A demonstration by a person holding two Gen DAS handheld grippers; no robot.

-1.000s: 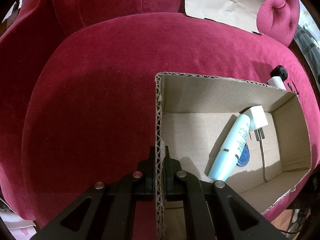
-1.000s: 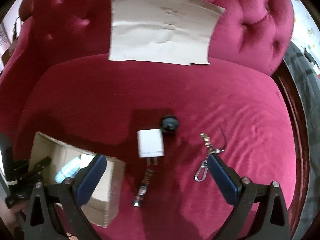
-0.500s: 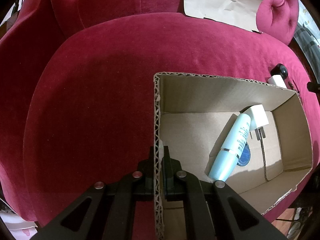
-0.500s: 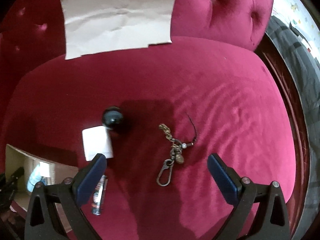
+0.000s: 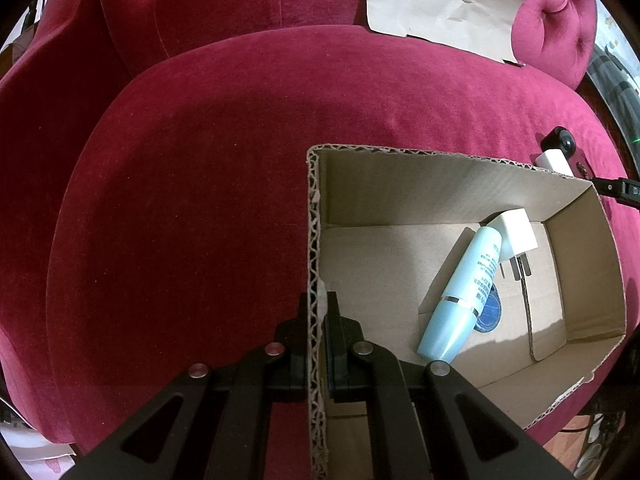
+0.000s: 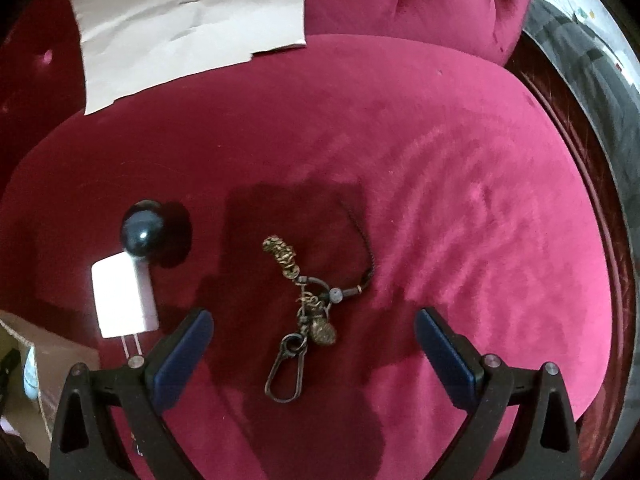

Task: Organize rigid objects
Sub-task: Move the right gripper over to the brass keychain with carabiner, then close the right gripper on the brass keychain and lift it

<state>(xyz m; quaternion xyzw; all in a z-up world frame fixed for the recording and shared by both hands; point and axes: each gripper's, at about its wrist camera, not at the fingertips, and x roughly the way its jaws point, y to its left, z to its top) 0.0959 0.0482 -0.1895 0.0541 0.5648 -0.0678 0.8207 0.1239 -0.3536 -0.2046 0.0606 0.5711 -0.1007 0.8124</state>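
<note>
Holding the cardboard box (image 5: 460,184) by its side wall, the left hand-held gripper (image 5: 316,312) is pinching the wall tight btwn its two fingers, so the box is staying put on the red seat cushion (image 5: 192,184). Two things are already lying inside: a light blue tube (image 5: 464,292) and a white plug (image 5: 514,236), touching each other, w/ a round blue sticker showing under the tube.

The right hand-held gripper (image 6: 314,346) is standing wide open and holding nothing. It is hanging right over the keychain (image 6: 304,304), w/ its blue pads on either side of it but not touching. So the keychain is looking like the next pick.

Still waiting out on the cushion: the keychain, a second white plug (image 6: 122,300) and a dark ball (image 6: 144,230) just beside it, both near the box. So the job is looking about halfway done, w/ three things left in view to go in.
</note>
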